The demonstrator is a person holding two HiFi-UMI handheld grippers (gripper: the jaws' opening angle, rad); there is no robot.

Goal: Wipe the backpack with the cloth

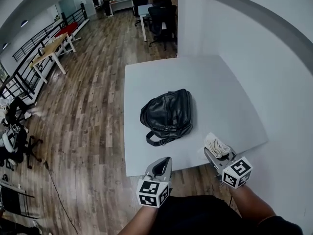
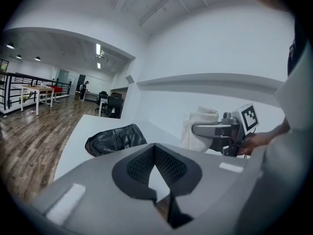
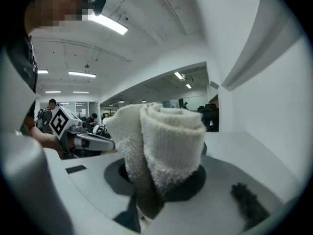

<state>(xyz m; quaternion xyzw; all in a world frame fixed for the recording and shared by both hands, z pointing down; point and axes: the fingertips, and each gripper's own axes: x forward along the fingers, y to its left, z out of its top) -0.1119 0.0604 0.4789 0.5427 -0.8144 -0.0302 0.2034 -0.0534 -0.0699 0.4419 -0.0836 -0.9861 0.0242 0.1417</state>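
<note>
The left gripper [image 1: 164, 163] and right gripper [image 1: 213, 155] are pale grey, with black ribbed pads [image 2: 139, 166] lining the jaws. Behind the jaws each bears a white cube [image 1: 153, 193] printed with black squares. The person's top [image 1: 195, 214] is dark.

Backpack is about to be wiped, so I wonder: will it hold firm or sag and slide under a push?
Probably floppy: the backpack lies slumped and creased, so it should dent under the cloth. It may slide, since its glossy skin rests on a smooth table. Unlikely to tip; it lies flat.
</note>
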